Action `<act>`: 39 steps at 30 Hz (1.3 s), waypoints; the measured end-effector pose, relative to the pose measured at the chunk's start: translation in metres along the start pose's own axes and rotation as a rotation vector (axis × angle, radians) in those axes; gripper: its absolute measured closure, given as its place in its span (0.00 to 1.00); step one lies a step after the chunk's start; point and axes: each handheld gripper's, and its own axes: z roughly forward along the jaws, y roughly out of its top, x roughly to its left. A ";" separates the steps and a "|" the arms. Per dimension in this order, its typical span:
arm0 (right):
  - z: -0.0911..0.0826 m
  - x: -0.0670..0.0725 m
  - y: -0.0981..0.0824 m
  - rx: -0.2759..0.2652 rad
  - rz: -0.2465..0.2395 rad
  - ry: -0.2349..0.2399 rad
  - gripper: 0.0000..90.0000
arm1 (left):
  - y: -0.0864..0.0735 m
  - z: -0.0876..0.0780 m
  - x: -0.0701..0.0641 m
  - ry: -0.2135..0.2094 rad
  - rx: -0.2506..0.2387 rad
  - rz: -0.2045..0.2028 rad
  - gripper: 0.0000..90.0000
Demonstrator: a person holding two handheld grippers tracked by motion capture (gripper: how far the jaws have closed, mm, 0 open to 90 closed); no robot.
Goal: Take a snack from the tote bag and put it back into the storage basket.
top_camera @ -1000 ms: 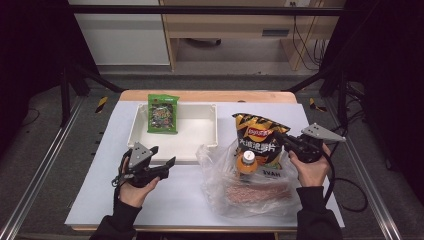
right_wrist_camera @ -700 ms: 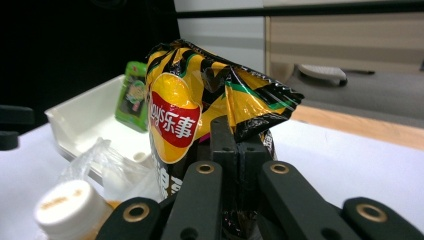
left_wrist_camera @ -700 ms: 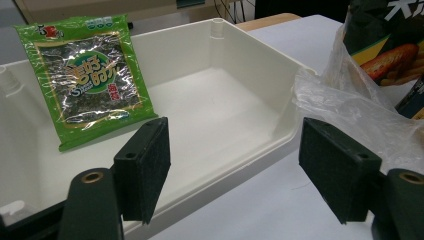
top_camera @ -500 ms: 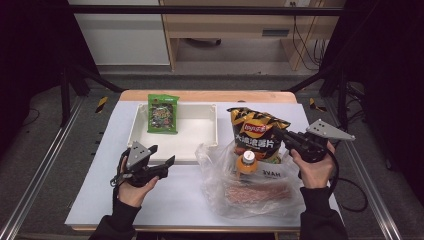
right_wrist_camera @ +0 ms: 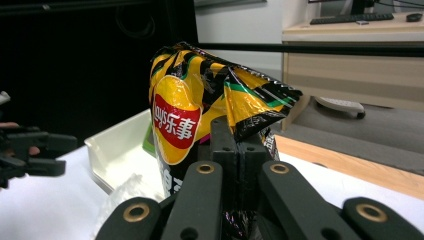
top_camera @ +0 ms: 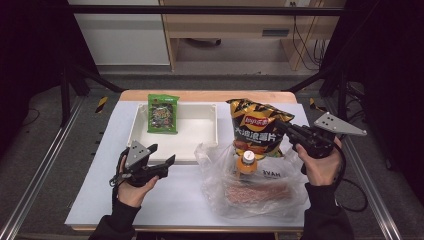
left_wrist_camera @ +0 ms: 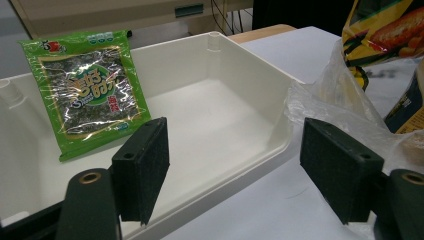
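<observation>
Right gripper clamped tight on the chip bag's edge, bag upright over the plastic bag near the table's right edge, white tray just left, left gripper gaping empty.

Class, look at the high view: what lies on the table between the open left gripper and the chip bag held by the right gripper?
In the high view, between the left gripper and the chip bag lies the clear plastic bag, with an orange-capped bottle inside.

One chip bag, one seaweed packet, one tray
</observation>
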 end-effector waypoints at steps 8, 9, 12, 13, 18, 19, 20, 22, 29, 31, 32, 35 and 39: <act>0.006 0.009 0.017 -0.029 -0.020 0.003 0.99 | 0.001 -0.002 0.001 -0.002 -0.005 -0.002 0.30; 0.008 0.010 0.019 -0.032 -0.022 0.005 1.00 | 0.001 -0.002 0.000 -0.004 -0.008 -0.004 0.30; 0.013 0.012 0.022 -0.040 -0.021 0.016 1.00 | 0.003 -0.004 0.001 -0.003 -0.016 -0.003 0.30; 0.015 0.013 0.022 -0.043 -0.023 0.018 0.99 | 0.003 -0.004 0.001 -0.003 -0.018 -0.005 0.30; 0.026 0.021 0.024 -0.041 -0.029 0.042 0.99 | 0.008 -0.008 0.002 -0.005 -0.037 -0.008 0.29; 0.028 0.023 0.025 -0.038 -0.028 0.047 1.00 | 0.009 -0.009 0.002 -0.005 -0.040 -0.007 0.29; 0.031 0.025 0.025 -0.037 -0.030 0.052 0.99 | 0.010 -0.009 0.002 -0.006 -0.043 -0.006 0.29; 0.036 0.029 0.026 -0.036 -0.036 0.061 0.99 | 0.012 -0.011 0.002 -0.006 -0.051 -0.008 0.29; 0.050 0.043 0.026 -0.037 -0.033 0.109 0.99 | 0.017 -0.017 0.003 -0.012 -0.077 -0.013 0.28; 0.053 0.048 0.026 -0.033 -0.038 0.124 0.99 | 0.020 -0.019 0.003 -0.011 -0.086 -0.012 0.28; 0.054 0.050 0.025 -0.027 -0.041 0.131 0.99 | 0.022 -0.021 0.003 -0.011 -0.089 -0.010 0.28; 0.057 0.057 0.024 -0.017 -0.042 0.150 0.99 | 0.031 -0.025 0.003 -0.015 -0.115 -0.014 0.28; 0.061 0.065 0.022 0.000 -0.045 0.174 0.99 | 0.046 -0.033 0.003 -0.023 -0.161 -0.015 0.27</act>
